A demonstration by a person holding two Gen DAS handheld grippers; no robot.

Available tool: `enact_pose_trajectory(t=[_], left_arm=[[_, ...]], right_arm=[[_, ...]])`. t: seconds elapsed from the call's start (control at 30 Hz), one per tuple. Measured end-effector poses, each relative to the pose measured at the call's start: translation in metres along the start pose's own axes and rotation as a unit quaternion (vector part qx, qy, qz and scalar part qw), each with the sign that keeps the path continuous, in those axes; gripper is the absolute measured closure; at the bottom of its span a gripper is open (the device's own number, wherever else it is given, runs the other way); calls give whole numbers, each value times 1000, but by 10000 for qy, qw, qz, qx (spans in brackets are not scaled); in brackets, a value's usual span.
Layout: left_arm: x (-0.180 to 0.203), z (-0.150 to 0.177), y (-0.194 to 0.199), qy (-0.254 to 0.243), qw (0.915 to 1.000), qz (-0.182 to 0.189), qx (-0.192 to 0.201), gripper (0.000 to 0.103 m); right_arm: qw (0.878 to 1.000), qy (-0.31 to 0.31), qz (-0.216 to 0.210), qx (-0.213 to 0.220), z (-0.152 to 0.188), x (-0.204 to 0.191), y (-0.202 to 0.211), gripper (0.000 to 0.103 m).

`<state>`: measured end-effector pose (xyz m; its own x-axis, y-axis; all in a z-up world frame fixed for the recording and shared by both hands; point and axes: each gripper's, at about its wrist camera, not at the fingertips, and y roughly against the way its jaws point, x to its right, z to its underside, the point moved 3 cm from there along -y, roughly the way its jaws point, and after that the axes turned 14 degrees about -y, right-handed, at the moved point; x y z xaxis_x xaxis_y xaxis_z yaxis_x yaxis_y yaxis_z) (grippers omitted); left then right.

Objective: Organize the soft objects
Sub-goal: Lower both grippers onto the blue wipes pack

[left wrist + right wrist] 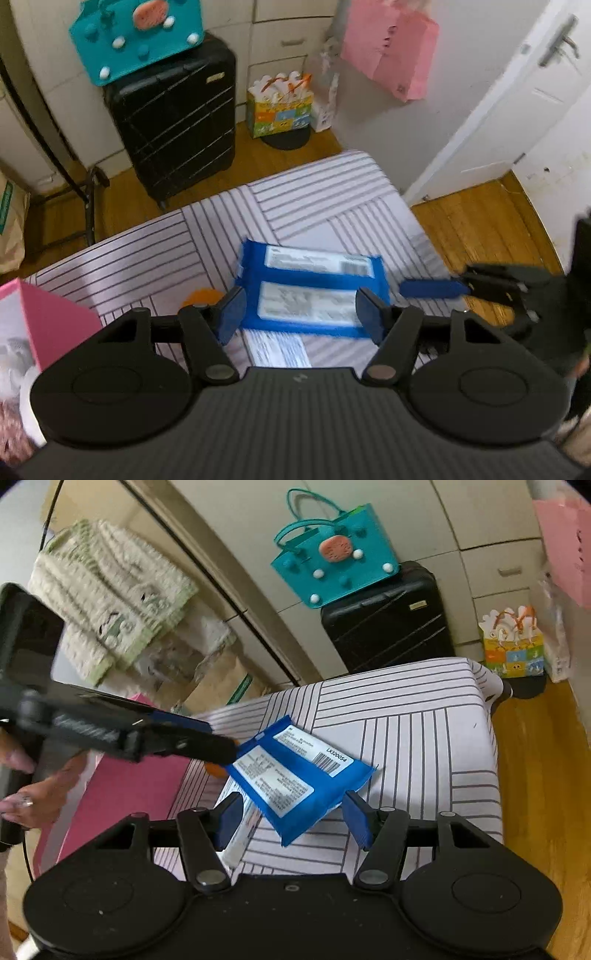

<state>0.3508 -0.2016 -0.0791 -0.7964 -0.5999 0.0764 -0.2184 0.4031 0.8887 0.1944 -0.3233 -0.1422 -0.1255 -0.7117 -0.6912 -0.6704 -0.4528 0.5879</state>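
Blue packet (295, 775) labelled LX320054, other print blurred, left gripper (301, 314) and right gripper (291, 818) both unclenched

Wooden floor (480, 221), white door (517, 110), cream cabinets (280, 33), black suitcase (177, 122), teal bag (332, 561) on top, striped bed (424, 716)

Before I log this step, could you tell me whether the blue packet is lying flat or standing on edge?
Lying flat: the blue packet rests on the striped cover, its printed labels facing up.

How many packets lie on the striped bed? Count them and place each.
2: the blue packet mid-bed; a white packet partly hidden beneath its near edge. More may be hidden.
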Motion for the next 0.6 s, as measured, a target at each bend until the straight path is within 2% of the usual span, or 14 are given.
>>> enact_pose_trajectory(t=[0.1,0.2,0.33,0.53,0.6], left_arm=[[-13,-8,-15,91,9999,-5,-84,40],[-23,-12,-29,145,9995,157,-244,40],[-31,-13,-44,184,9990,190,-350,41],[-39,-9,-64,403,9964,465,-577,41],[-41,-9,-63,466,9969,378,-506,41]], right_arm=[[9997,-222,125,24,0,3,-10,38],[9989,-385,251,-47,1,8,-19,38],[9977,-629,81,-218,2,14,-26,38],[9982,-569,92,-179,-3,14,-30,39],[9984,-527,76,-165,-3,14,-31,40]])
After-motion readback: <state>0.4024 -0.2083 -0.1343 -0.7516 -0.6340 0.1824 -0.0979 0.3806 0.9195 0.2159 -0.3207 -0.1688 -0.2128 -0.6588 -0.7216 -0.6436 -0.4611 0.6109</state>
